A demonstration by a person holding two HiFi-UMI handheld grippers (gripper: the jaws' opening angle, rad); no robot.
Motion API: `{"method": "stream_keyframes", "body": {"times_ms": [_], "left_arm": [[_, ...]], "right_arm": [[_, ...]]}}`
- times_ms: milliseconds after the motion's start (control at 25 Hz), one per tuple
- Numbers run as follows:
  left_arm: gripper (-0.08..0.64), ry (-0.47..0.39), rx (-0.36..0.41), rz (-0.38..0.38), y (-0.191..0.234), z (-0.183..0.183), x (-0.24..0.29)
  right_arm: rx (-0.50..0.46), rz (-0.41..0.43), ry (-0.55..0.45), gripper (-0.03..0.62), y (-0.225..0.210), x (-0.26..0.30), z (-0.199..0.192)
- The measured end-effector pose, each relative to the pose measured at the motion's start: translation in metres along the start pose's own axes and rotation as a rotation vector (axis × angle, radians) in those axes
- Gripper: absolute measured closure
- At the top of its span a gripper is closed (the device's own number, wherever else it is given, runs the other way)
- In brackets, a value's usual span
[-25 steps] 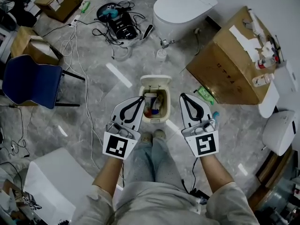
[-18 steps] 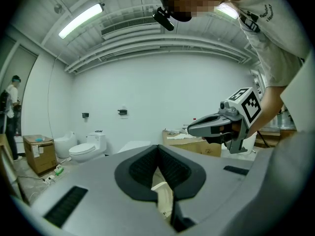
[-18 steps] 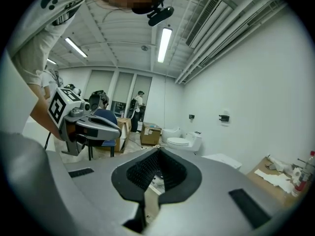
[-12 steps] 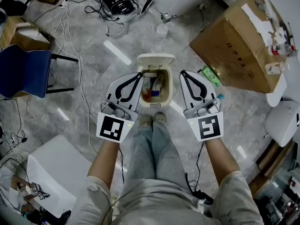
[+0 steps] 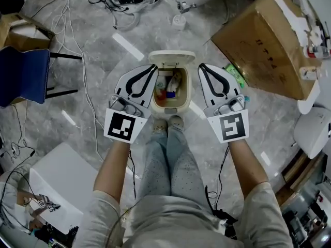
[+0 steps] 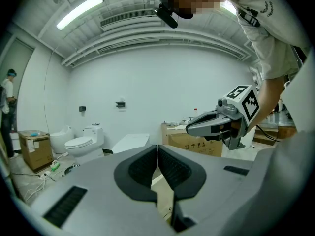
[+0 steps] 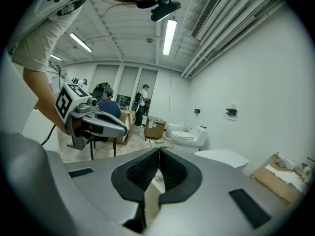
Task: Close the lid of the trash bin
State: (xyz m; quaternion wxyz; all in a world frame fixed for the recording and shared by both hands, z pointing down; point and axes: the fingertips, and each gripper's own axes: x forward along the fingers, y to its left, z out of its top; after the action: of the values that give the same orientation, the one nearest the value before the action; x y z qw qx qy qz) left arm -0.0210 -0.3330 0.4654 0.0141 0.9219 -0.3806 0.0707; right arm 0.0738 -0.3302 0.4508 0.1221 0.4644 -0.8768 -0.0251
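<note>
A small beige trash bin (image 5: 161, 106) stands on the floor in front of the person's feet, with rubbish showing inside. Its lid (image 5: 172, 58) stands raised at the far side. My left gripper (image 5: 152, 67) is held over the bin's left edge, shut with nothing between its jaws. My right gripper (image 5: 202, 66) hovers just off the bin's right side, also shut and empty. In the left gripper view the pads (image 6: 170, 167) meet at the left gripper's (image 6: 157, 148) tip, and the right gripper (image 6: 216, 123) shows beyond. The right gripper view shows the right gripper (image 7: 158, 153) closed.
A large cardboard box (image 5: 264, 40) sits right of the bin, with a white appliance (image 5: 313, 133) beyond it. A blue chair (image 5: 23, 76) and loose cables (image 5: 77, 30) lie to the left. A white box (image 5: 57, 185) is at the lower left. Toilets (image 6: 83, 142) line the far wall.
Both grippers have come down closer to the bin and now flank its opening. Their jaws stayed shut. The lid is still raised.
</note>
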Motion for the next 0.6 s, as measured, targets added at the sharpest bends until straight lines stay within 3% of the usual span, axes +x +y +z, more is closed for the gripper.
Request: {"method": "stream_keyframes", "body": {"times_ms": [600], "left_arm": [[0.537, 0.083, 0.046, -0.109, 0.017, -0.064, 0.032]], "right_arm": [[-0.051, 0.106, 0.138, 0.555, 0.001, 0.030, -0.077]]}}
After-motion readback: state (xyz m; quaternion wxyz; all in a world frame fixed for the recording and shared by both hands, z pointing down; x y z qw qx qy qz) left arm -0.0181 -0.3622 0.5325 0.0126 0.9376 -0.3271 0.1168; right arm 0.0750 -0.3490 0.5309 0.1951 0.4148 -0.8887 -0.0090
